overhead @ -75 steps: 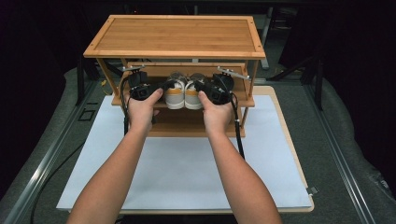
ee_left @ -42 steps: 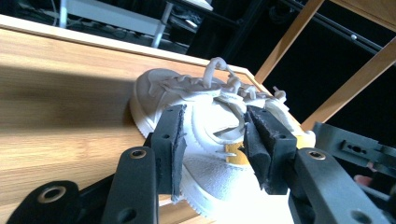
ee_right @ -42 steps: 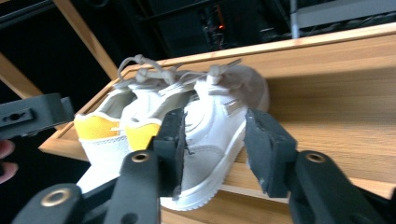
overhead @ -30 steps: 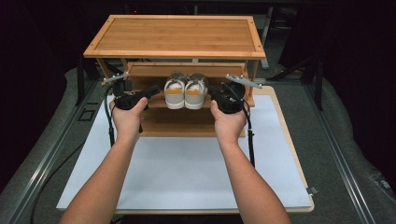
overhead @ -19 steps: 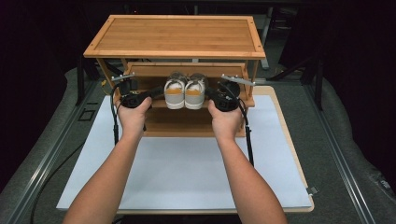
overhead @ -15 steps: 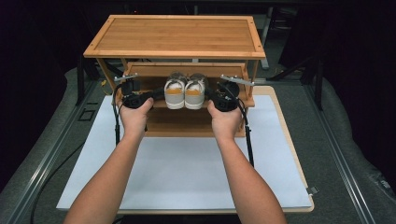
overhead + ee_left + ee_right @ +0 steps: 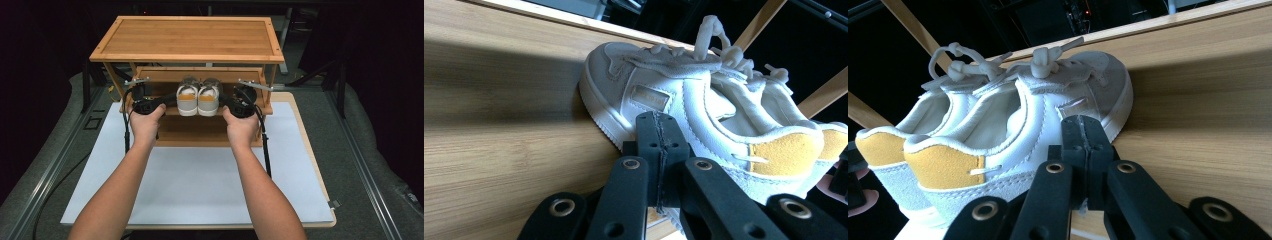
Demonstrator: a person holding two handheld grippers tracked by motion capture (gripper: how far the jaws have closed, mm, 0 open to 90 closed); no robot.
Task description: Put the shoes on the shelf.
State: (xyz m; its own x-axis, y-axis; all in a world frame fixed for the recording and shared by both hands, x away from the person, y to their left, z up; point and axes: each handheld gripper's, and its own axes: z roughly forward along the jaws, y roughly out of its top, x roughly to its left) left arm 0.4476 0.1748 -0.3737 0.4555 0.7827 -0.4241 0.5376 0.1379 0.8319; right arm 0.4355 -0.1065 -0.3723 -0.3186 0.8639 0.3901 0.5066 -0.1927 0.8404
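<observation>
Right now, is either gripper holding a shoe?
No. Both the left gripper and the right gripper are shut on nothing, flanking the pair of shoes.

A white sheet (image 7: 200, 185) covers the table (image 7: 320, 185) toward six o'clock — grey floor (image 7: 370, 150) at three and nine o'clock.

We see a wooden shelf rack (image 7: 187, 42) standing at the far end of the surface (image 7: 310, 150), which a white sheet (image 7: 200, 190) covers almost wholly. On the rack's middle shelf (image 7: 170, 111) a pair of white sneakers (image 7: 198, 98) with yellow heel patches rests side by side, touching, heels toward us. The rack's top board lies bare.
</observation>
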